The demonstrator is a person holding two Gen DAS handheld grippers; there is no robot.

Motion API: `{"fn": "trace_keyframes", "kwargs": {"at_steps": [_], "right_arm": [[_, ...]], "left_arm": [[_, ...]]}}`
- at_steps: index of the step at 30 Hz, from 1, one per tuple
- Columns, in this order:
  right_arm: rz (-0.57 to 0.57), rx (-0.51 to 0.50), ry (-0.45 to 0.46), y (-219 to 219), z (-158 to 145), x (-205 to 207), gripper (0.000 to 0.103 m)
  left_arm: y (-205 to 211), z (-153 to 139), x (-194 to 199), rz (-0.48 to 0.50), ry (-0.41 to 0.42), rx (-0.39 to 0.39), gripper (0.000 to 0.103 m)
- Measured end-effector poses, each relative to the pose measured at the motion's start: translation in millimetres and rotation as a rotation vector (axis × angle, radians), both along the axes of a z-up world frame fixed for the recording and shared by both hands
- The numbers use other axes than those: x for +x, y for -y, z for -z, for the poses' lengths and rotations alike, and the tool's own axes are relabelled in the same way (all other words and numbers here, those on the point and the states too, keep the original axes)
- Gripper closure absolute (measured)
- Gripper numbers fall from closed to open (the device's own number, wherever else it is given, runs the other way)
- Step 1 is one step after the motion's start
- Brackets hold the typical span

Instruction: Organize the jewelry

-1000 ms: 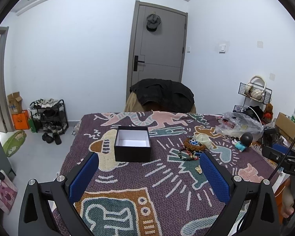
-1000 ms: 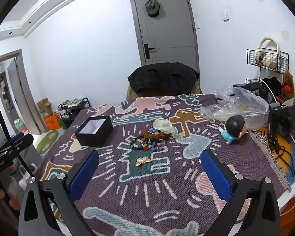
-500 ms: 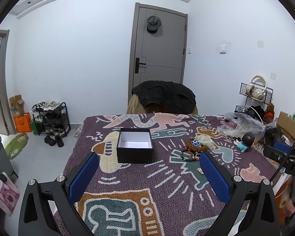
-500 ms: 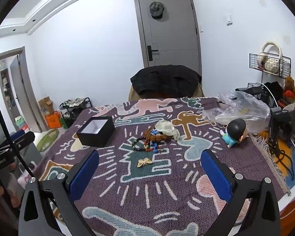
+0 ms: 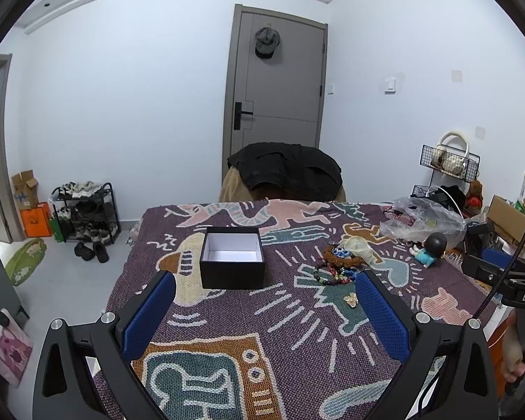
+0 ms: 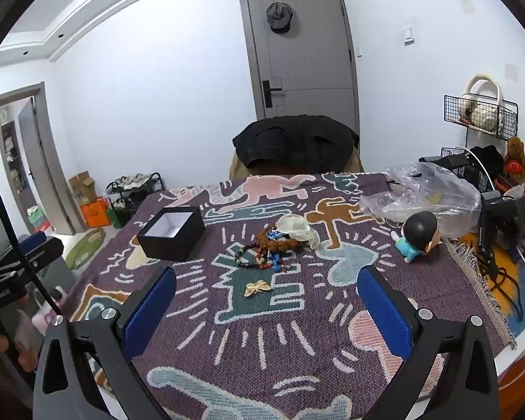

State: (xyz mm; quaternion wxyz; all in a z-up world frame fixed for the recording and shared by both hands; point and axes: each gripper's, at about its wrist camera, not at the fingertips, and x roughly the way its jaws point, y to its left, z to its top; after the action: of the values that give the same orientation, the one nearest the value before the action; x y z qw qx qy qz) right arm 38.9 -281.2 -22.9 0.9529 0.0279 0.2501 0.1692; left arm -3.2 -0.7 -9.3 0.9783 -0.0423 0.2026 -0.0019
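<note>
Jaws on both tools stood spread wide with nothing between them. The left gripper (image 5: 265, 309) hung above the near part of the patterned cloth (image 5: 227, 318), its blue pads (image 5: 147, 316) framing a black box (image 5: 232, 257) with a white inside, which sat open on the cloth just beyond the fingertips. The right gripper (image 6: 266, 306) hovered over the same cloth further to the right, and between its blue pads (image 6: 385, 309) lay a small gold brooch (image 6: 257, 287) flat on a teal figure in the weave. Just beyond the brooch lay a tangle of bead bracelets (image 6: 259, 259), dark and coloured, touching a brown fuzzy ring (image 6: 278, 241) and a pale cloth pouch (image 6: 297, 229) at the far side of the heap. The box (image 6: 171, 232) stood well apart from that heap, to its left. To the right of the jewelry lay a toy figure (image 6: 418, 236) with a dark round head, and behind it a crumpled clear plastic bag (image 6: 427, 196). At the far end of the cloth a black jacket (image 6: 295, 145) was draped over a chair, in front of a grey door (image 6: 304, 56) with a cap (image 6: 279, 15) hung on it. A hand (image 5: 518, 357) showed at the right edge of the left view, holding the other tool's handle.
</note>
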Motion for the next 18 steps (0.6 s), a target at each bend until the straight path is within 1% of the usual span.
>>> {"fn": "trace_keyframes", "kwargs": {"at_steps": [18], "right_arm": [[0.007, -0.007, -0.006, 1.3, 2.3, 1.8, 0.0]], "left_arm": [[1.4, 2.0, -0.8, 0.008, 0.0, -0.003, 0.0]]}}
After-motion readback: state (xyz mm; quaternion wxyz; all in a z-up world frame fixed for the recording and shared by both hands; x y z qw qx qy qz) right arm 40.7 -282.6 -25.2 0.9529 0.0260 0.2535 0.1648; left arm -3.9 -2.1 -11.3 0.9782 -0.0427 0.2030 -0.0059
